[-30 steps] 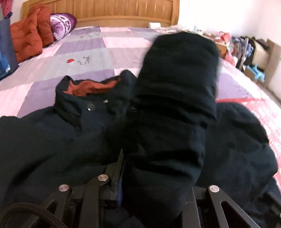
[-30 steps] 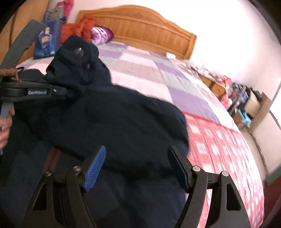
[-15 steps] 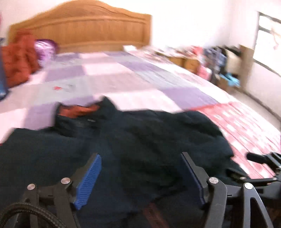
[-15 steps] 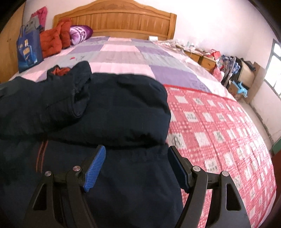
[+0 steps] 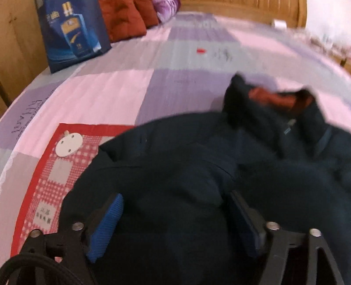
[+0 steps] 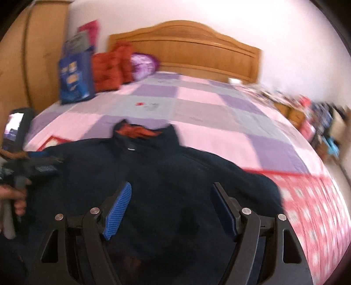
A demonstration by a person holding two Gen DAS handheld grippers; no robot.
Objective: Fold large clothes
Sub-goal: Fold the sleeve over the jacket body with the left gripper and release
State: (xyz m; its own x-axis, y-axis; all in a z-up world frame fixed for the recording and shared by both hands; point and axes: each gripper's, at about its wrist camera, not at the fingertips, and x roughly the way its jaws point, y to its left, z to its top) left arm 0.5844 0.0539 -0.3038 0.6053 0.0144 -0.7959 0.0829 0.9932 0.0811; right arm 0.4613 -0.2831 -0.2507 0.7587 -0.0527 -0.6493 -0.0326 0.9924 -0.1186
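while the left gripper (image 5: 175, 221) hovers with its jaws spread wide and nothing between them, the ribbed blue pads (image 5: 107, 228) frame a puffy mound of dark navy jacket (image 5: 197, 175) right ahead. over on the other side, the right gripper (image 6: 171, 208) is gaping too, pads apart, no cloth pinched, same soft bulk of jacket (image 6: 153, 175) lying just beyond its tips. the fabric looks thick and matte, bunched into rounded folds. past the jaws the collar (image 6: 142, 133) stands up at the far end, rust-orange lining showing inside, so the jacket runs lengthwise away from both grippers, neck pointing toward the wooden headboard (image 6: 186, 57). it lies on the bed, spread across a quilt (image 6: 197, 109) of lilac, pink and grey squares. nearer the grippers, a red-and-white checked cloth (image 5: 50, 175) peeks out left of the left jaws, a small round white disc (image 5: 68, 144) resting on it. far off to the left, a glossy blue bag (image 5: 72, 32) leans upright, orange-red padded cushions (image 5: 125, 19) beside it. both views are motion-blurred, fine detail lost. at the left edge of the right view, a hand (image 6: 13, 197) grips the other tool's handle.
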